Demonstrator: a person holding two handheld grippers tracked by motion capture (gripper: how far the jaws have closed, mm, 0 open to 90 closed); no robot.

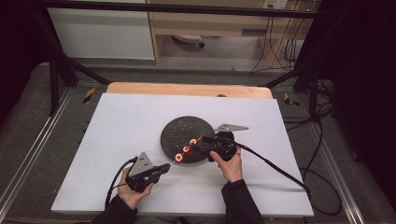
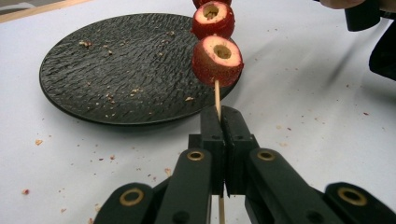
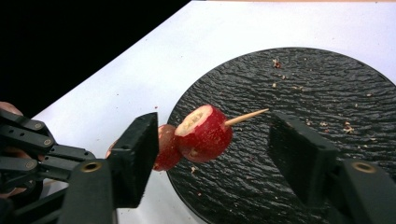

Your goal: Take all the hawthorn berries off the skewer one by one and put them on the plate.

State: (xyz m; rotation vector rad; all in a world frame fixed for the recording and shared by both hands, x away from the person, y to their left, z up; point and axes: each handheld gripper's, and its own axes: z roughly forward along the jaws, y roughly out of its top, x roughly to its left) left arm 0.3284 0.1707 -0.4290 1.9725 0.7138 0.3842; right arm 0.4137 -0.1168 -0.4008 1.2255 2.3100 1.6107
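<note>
Left tool point(image 2: 223, 122) clamping skewer point(image 2: 217, 95) base over counter point(image 1: 121, 140) | right tool point(image 3: 212, 140) jaws apart, straddling end fruit point(image 3: 204, 133) above black plate point(image 3: 303, 84) — advising: close squarely, pull along stick — not sideways.

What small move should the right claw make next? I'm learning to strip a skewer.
Probably close the right claw on the end fruit. Its jaws flank that fruit without touching it, and the left claw clamps the skewer over the black plate.
</note>
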